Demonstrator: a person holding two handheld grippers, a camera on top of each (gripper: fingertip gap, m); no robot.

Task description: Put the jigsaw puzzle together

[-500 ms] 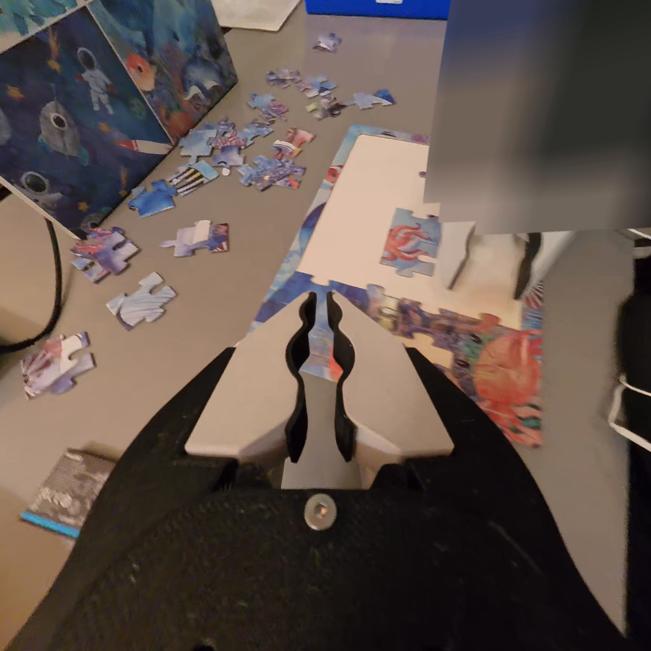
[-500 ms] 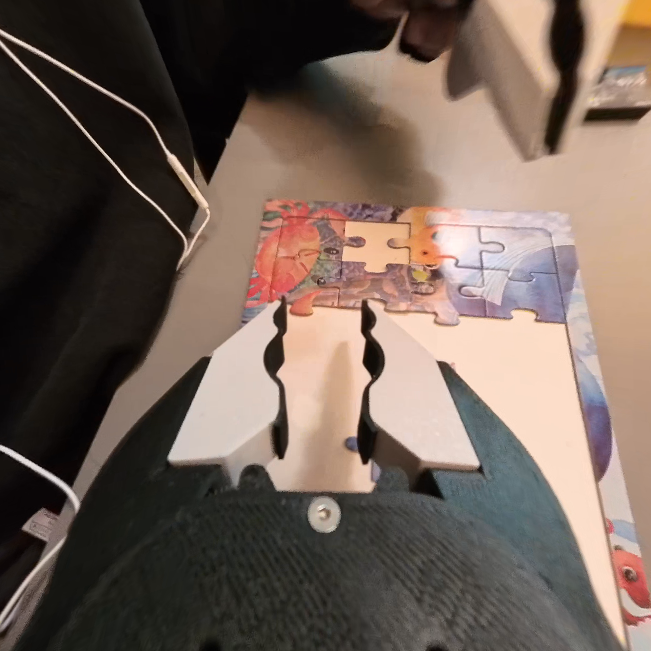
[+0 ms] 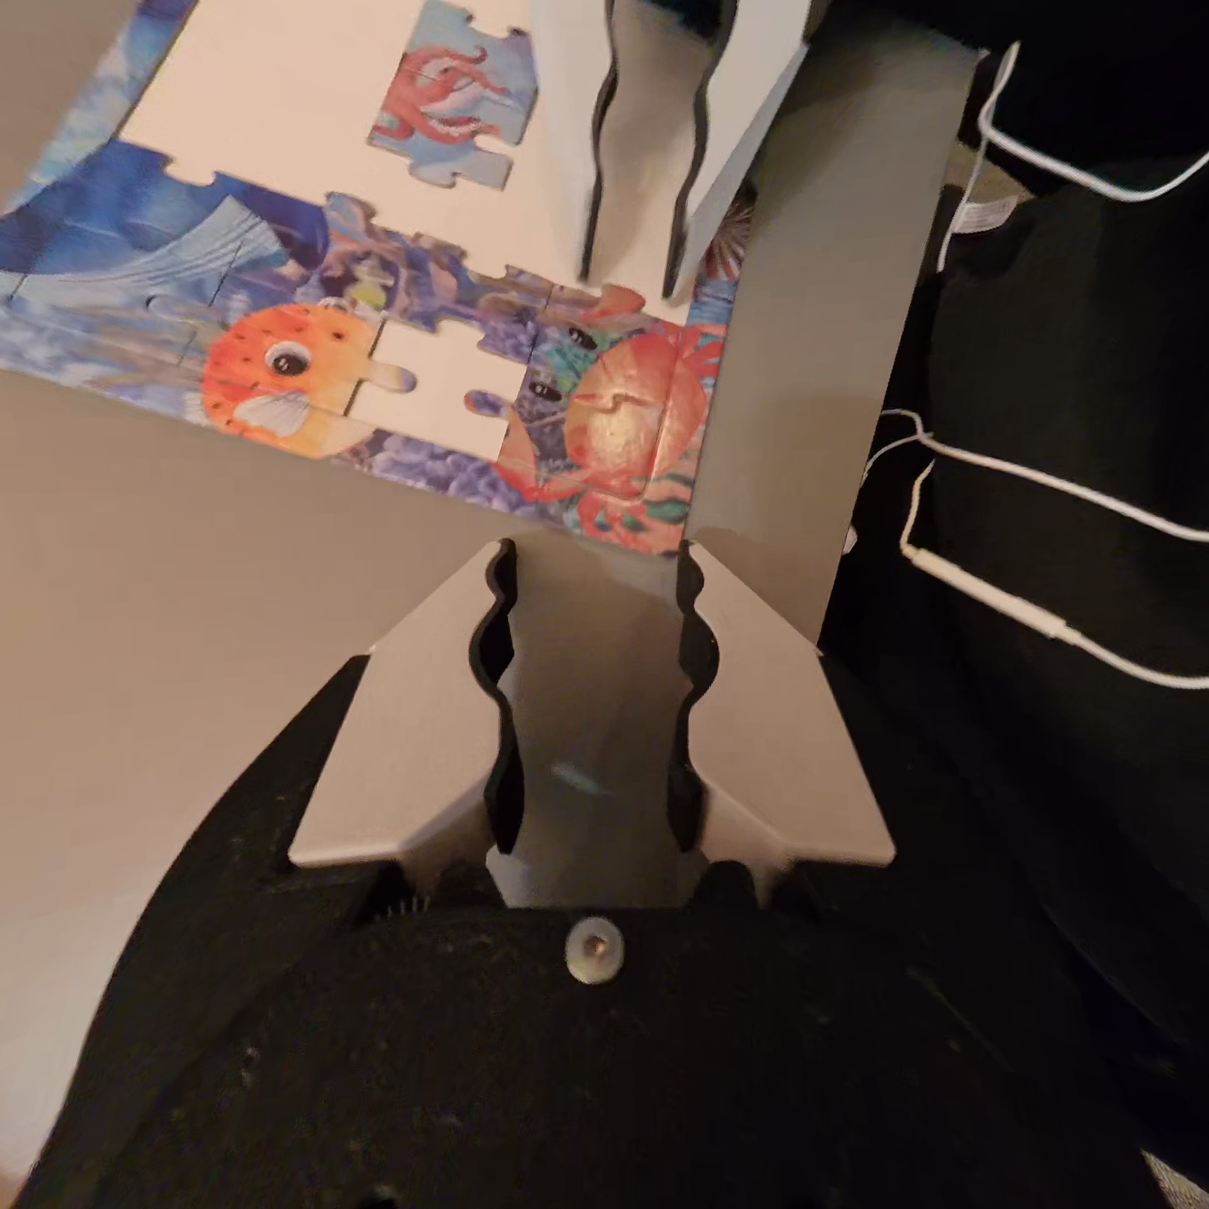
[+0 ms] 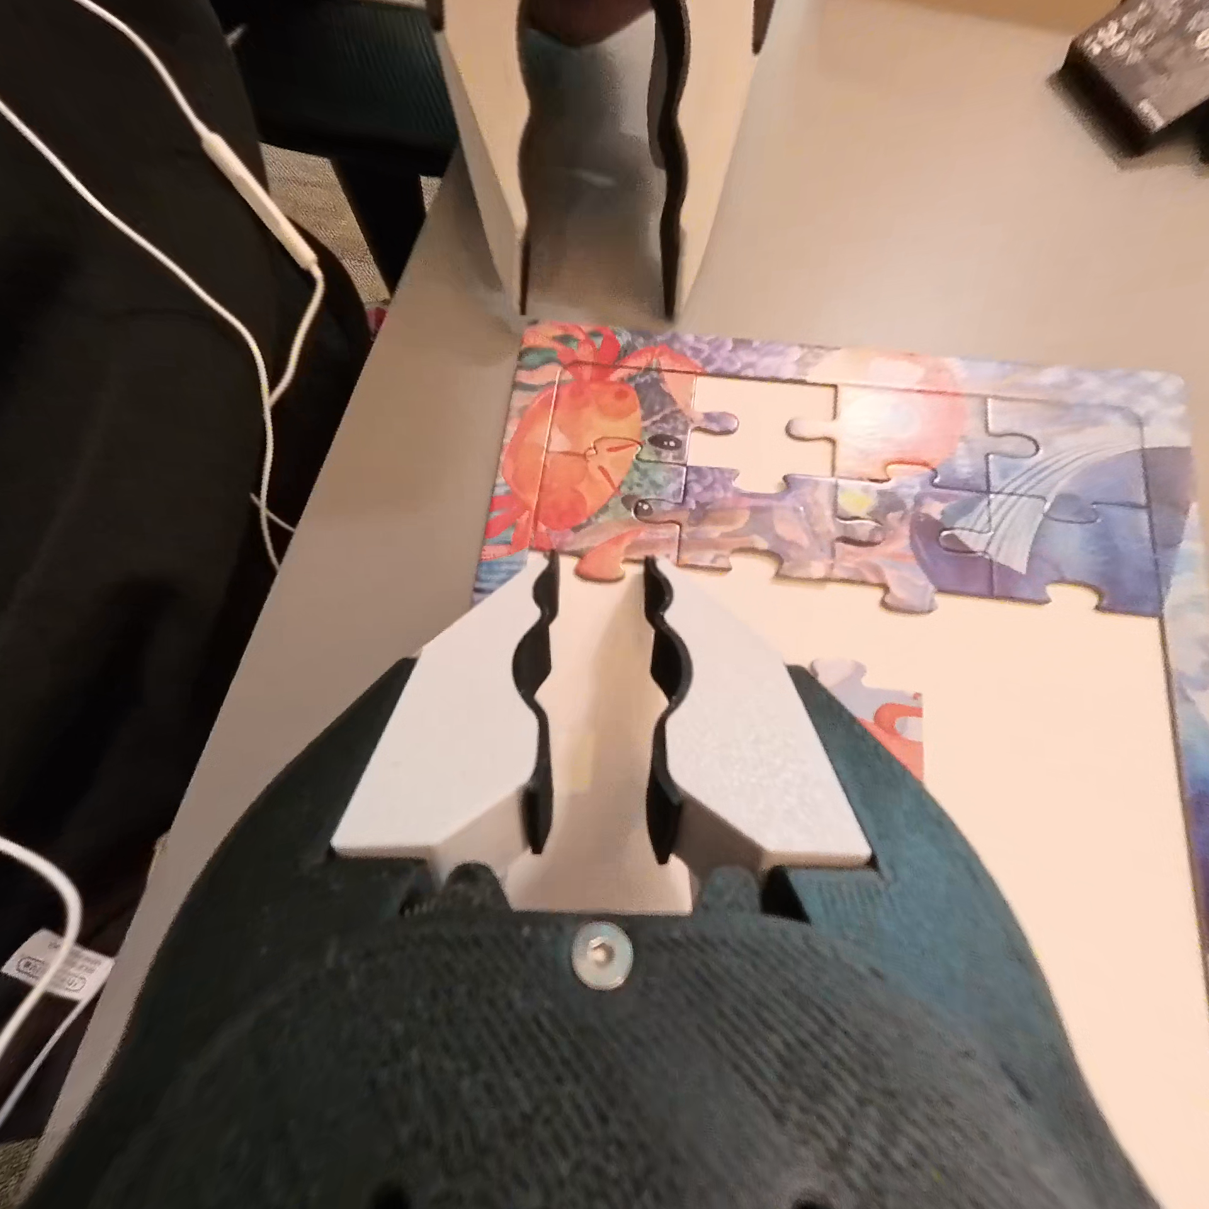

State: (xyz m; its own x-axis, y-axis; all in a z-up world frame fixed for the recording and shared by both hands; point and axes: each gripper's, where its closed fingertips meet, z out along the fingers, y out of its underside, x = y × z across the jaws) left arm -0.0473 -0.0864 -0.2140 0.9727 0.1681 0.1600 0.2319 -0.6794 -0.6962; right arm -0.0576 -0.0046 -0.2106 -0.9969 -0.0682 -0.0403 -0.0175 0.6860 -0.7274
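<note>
Left of the crab (image 4: 576, 445) in my right view hang a black garment (image 4: 131, 458) and white cable (image 4: 262, 366), both cut off. Just right of the crab gapes one unfilled slot (image 4: 759, 432) in the puzzle tray (image 4: 916, 752). Below the crab my right gripper (image 4: 600, 566) stands spread, empty; above it my left gripper (image 4: 595, 307), likewise parted, holds nothing. Farther right, a loose octopus piece (image 4: 896, 719) lies half hidden behind my right claw. Blur smears the far tray edge.
</note>
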